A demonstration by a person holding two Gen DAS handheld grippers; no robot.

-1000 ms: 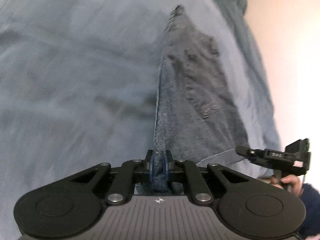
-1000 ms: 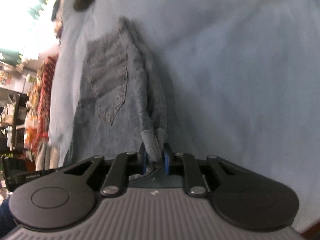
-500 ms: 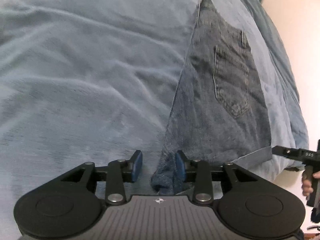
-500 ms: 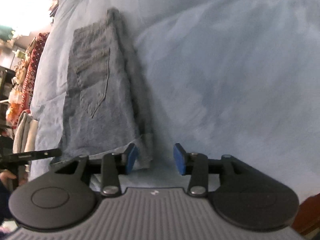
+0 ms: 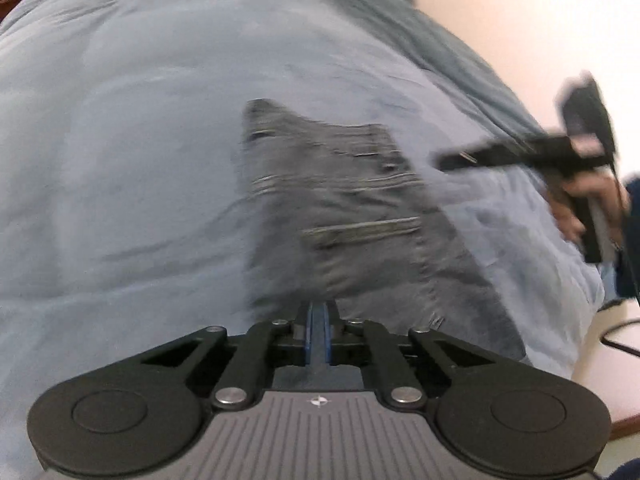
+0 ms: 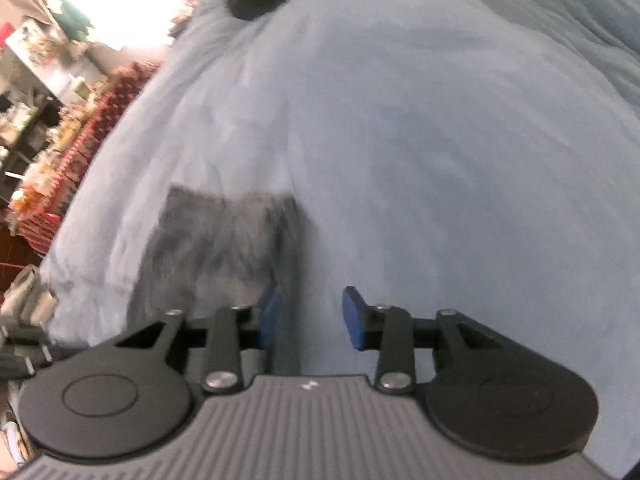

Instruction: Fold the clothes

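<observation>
1. The blue blanket (image 5: 120, 160) carries everything. The folded denim shorts (image 5: 340, 208) lie flat on it toward its right edge, where the blanket falls away to the pale floor, back pocket up. That fold looks done, so treat this as the move to the next one.
2. Your left gripper (image 5: 319, 330) hangs over the near end of the shorts with its jaws together and nothing visibly pinched. Open them before you reach for cloth again.
3. Your right gripper (image 6: 310, 316) has its jaws apart and empty, though they have just been closing a little. Its left pad sits just beside the shorts' right edge. Take both corners of one end evenly, so the layers stay square.
4. Against a second ago: each gripper then pinched a raised edge of the denim. Now both have let go, the shorts lie flat, and both views are blurred and look at the shorts from a different angle.
</observation>
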